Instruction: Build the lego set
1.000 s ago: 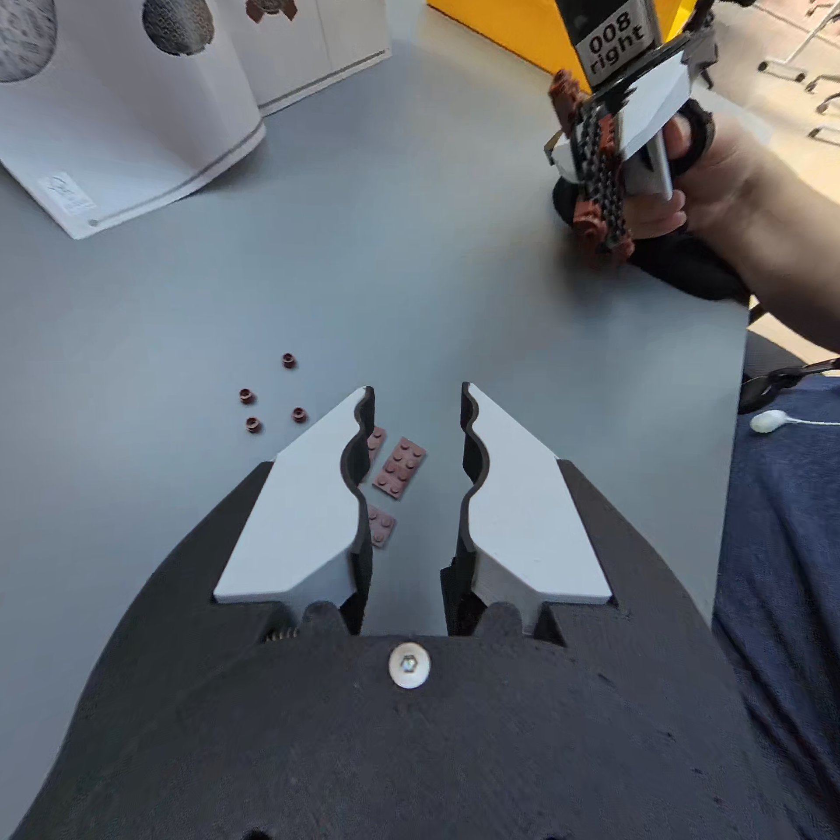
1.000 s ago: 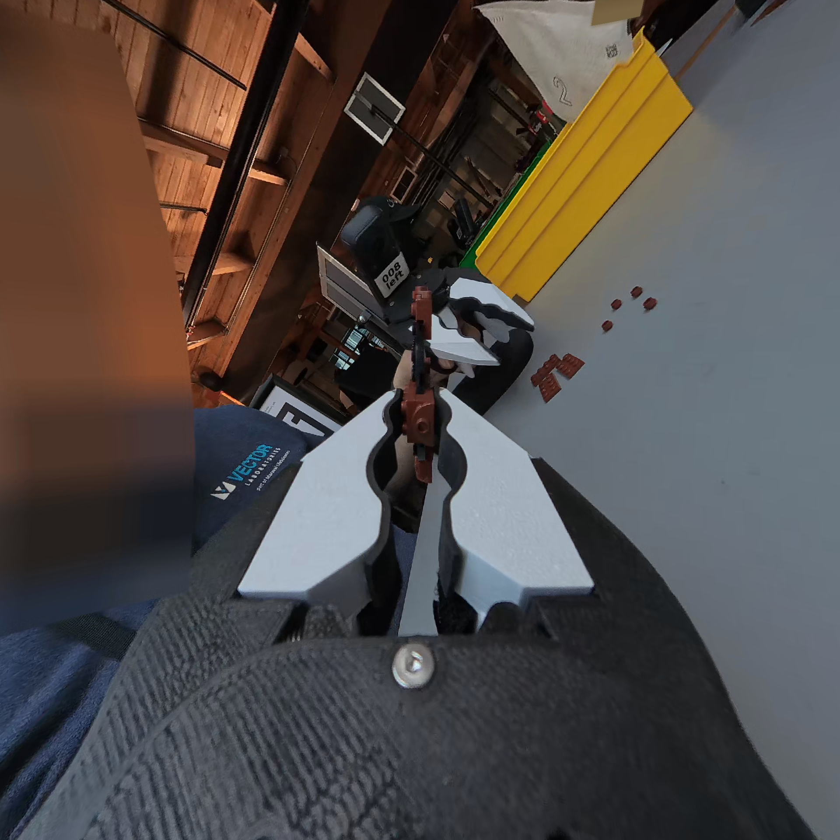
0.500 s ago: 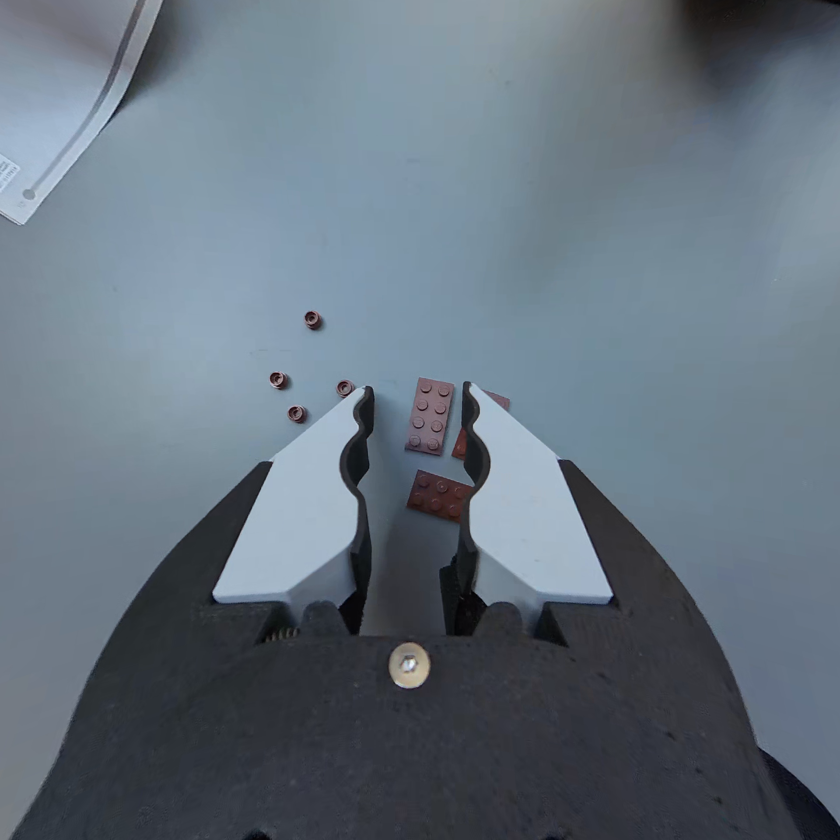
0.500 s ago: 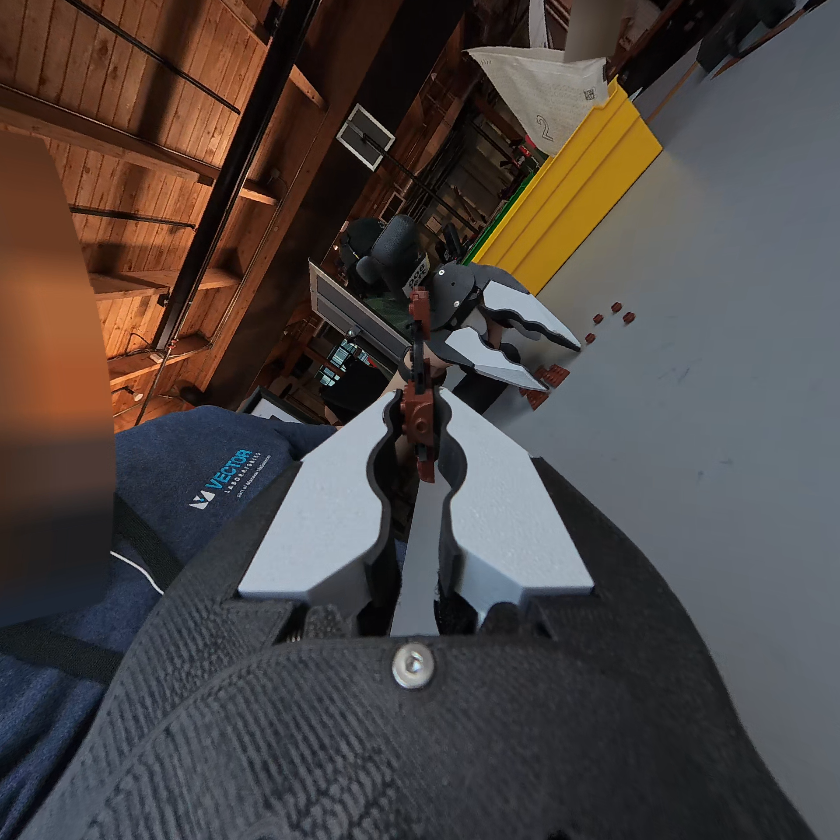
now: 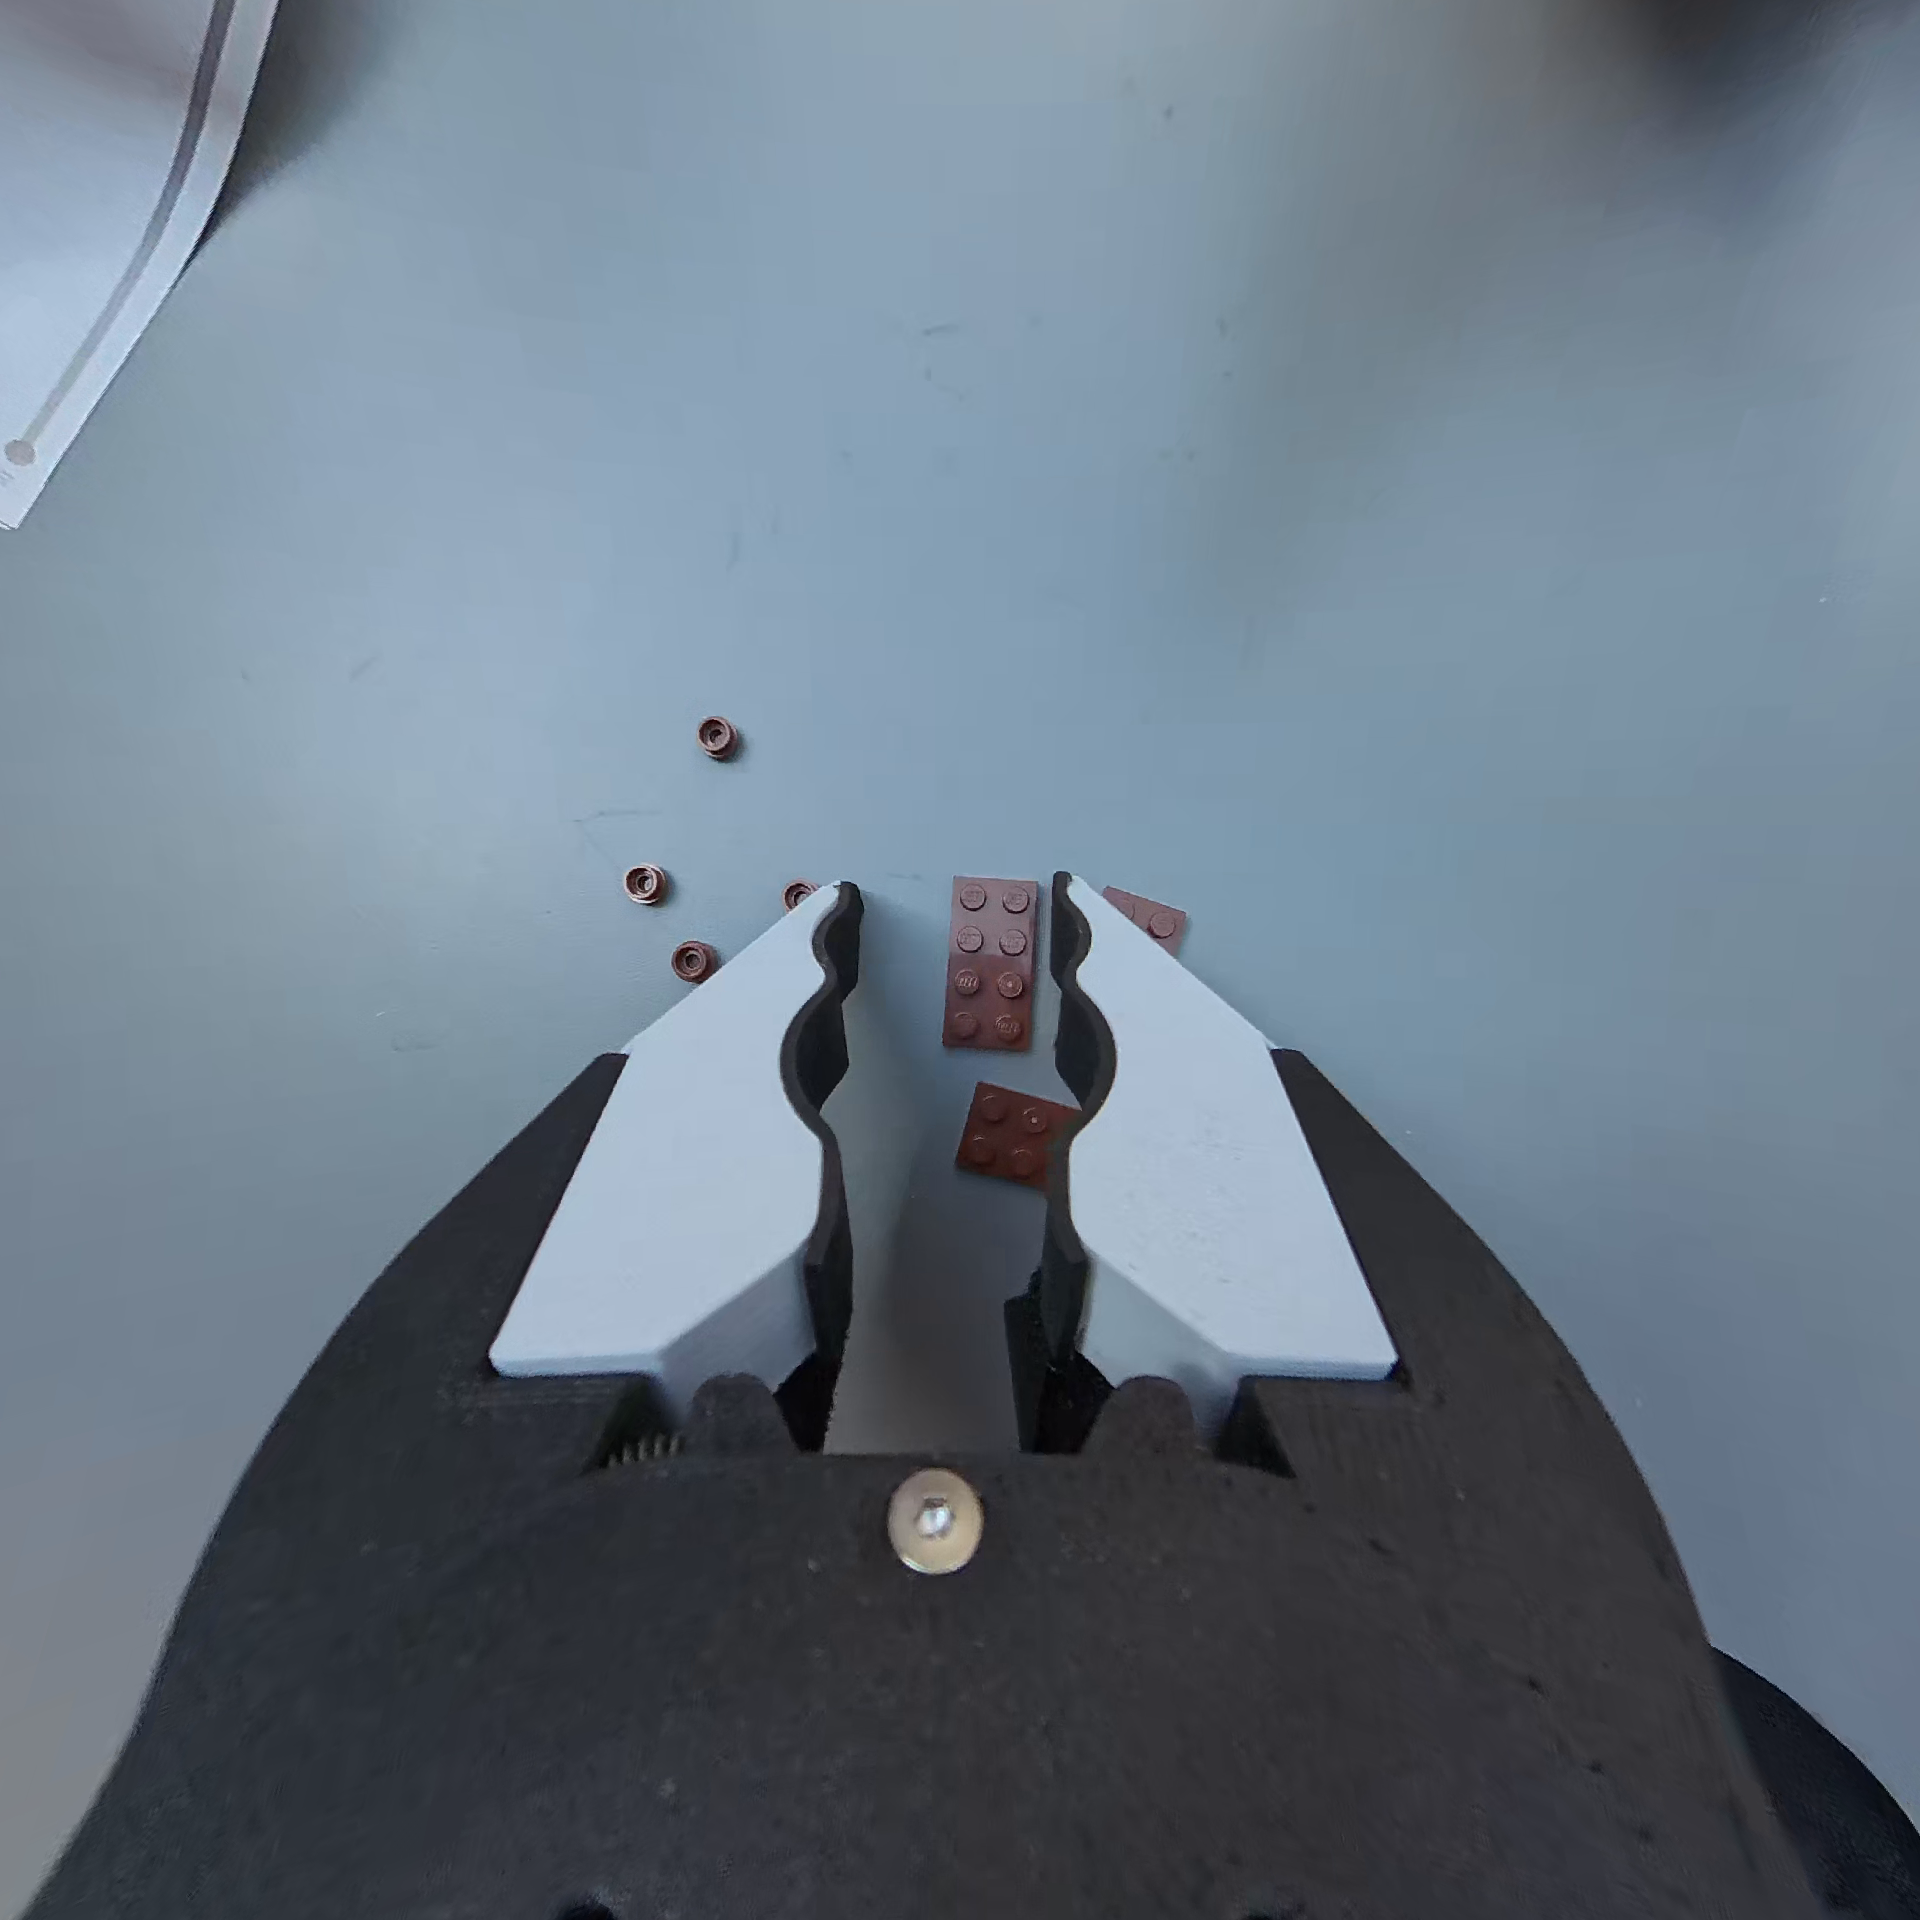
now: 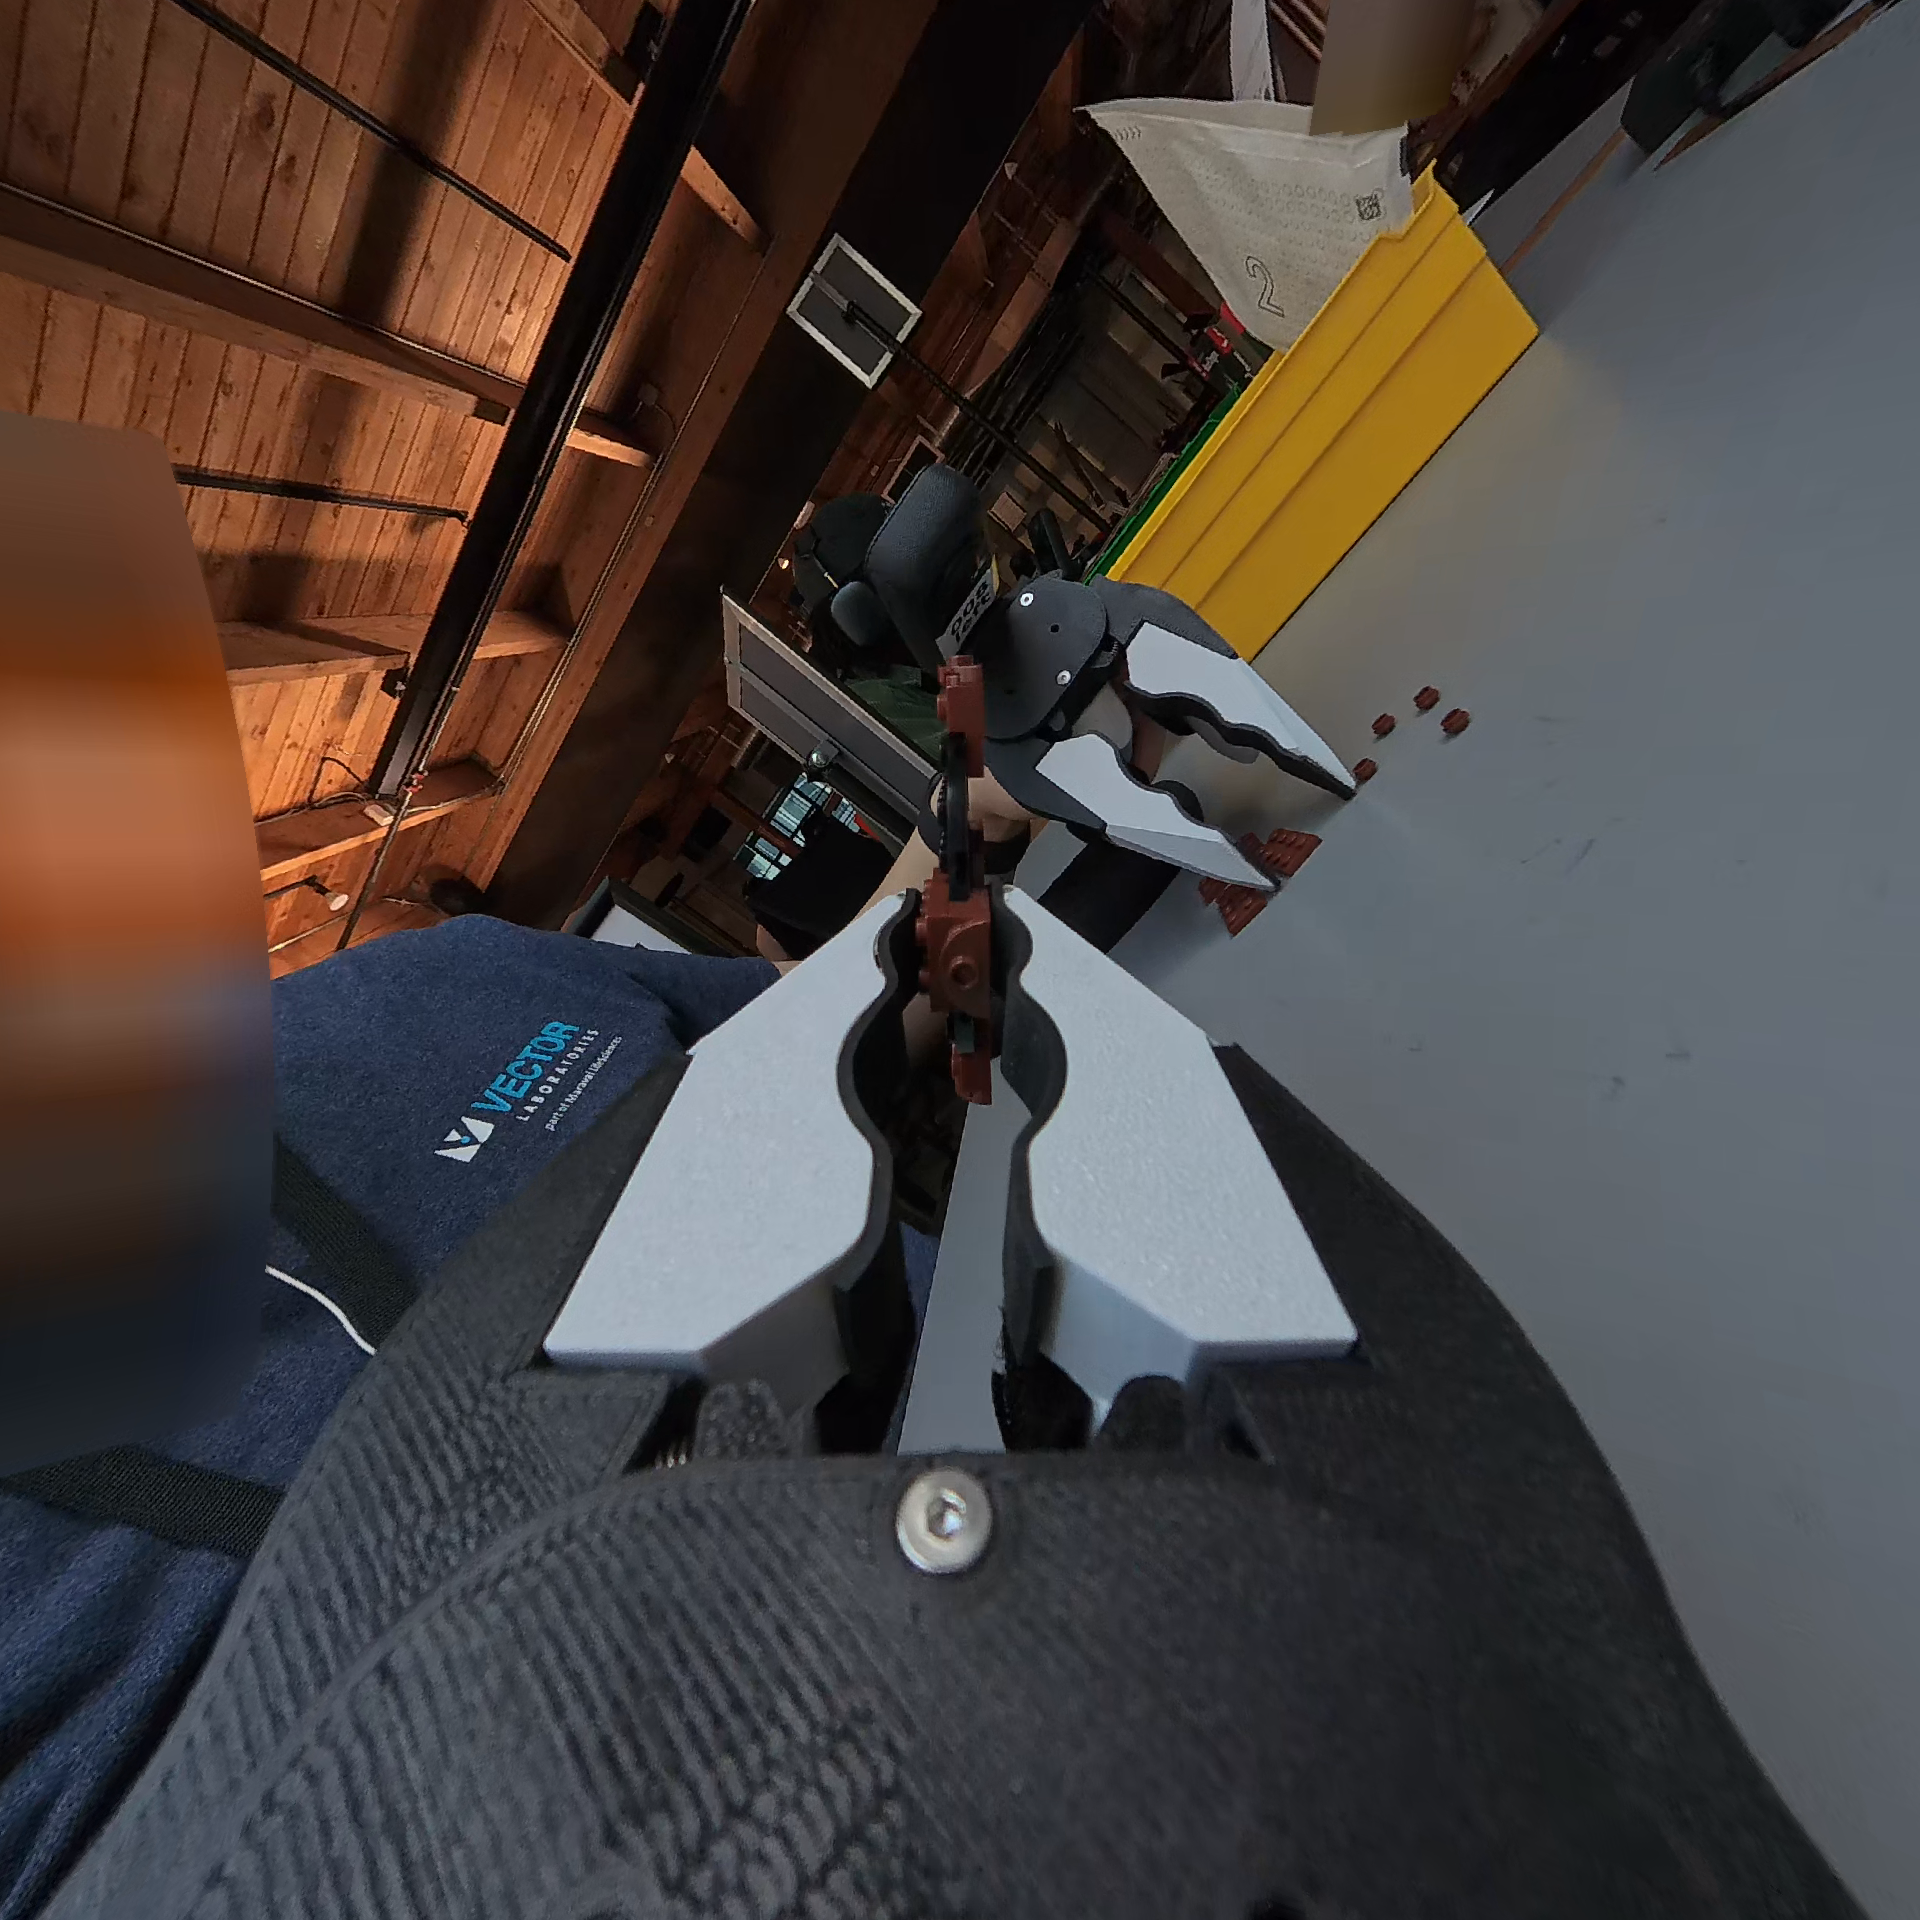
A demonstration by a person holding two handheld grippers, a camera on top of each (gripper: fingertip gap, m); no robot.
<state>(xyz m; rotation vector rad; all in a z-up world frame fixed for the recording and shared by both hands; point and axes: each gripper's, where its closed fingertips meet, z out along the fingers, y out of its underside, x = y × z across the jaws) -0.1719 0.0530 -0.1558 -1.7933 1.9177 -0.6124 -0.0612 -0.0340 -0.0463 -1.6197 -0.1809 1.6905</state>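
Build looks only partly done: a brown-and-black sub-assembly (image 6: 961,935) is kept clamped in the right gripper (image 6: 956,920), raised off the grey bench (image 5: 1247,520). The left gripper (image 5: 951,894) is spread wide and empty, lowered over the long brown plate (image 5: 990,961). A square plate (image 5: 1013,1127) and four round studs (image 5: 717,738) lie loose nearby, so plenty is judged left.

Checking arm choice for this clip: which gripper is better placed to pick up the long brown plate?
Left. The left gripper is open with the plate between its fingers; the right gripper is shut on the build.
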